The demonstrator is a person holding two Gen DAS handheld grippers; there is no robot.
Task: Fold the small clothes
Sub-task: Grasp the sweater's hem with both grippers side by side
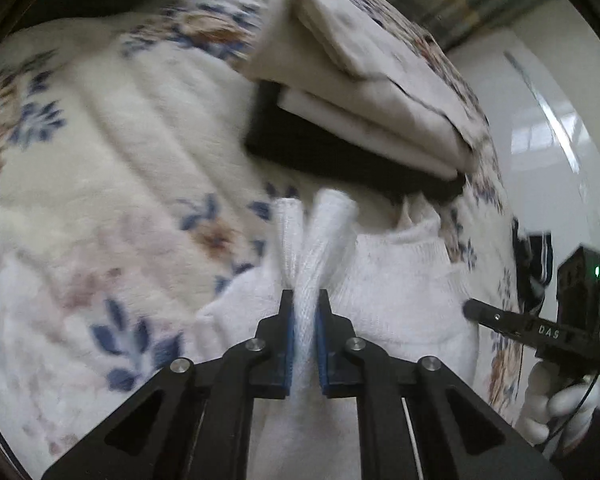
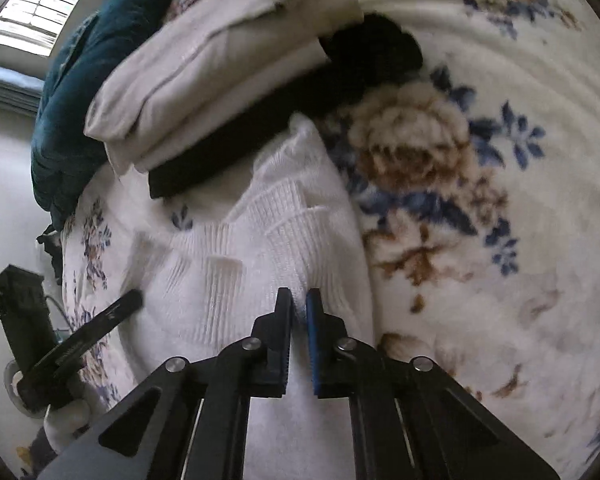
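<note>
A small white knitted garment (image 1: 400,280) lies on a floral blanket (image 1: 120,152). My left gripper (image 1: 305,300) is shut on a bunched fold of the white garment, which sticks up between the pads. In the right wrist view the same garment (image 2: 260,248) lies flat with ribbed bands, and my right gripper (image 2: 299,300) is shut on its edge, a thin bit of white knit pinched between the pads. The right gripper also shows in the left wrist view (image 1: 500,316), low at the garment's right side. The left gripper shows in the right wrist view (image 2: 112,308), at the garment's left.
A stack of folded clothes, cream (image 1: 360,72) on top of black (image 1: 340,152), sits on the blanket just beyond the white garment. A dark teal cushion (image 2: 80,100) lies behind the stack. The bed edge and white floor (image 1: 560,120) are to the right.
</note>
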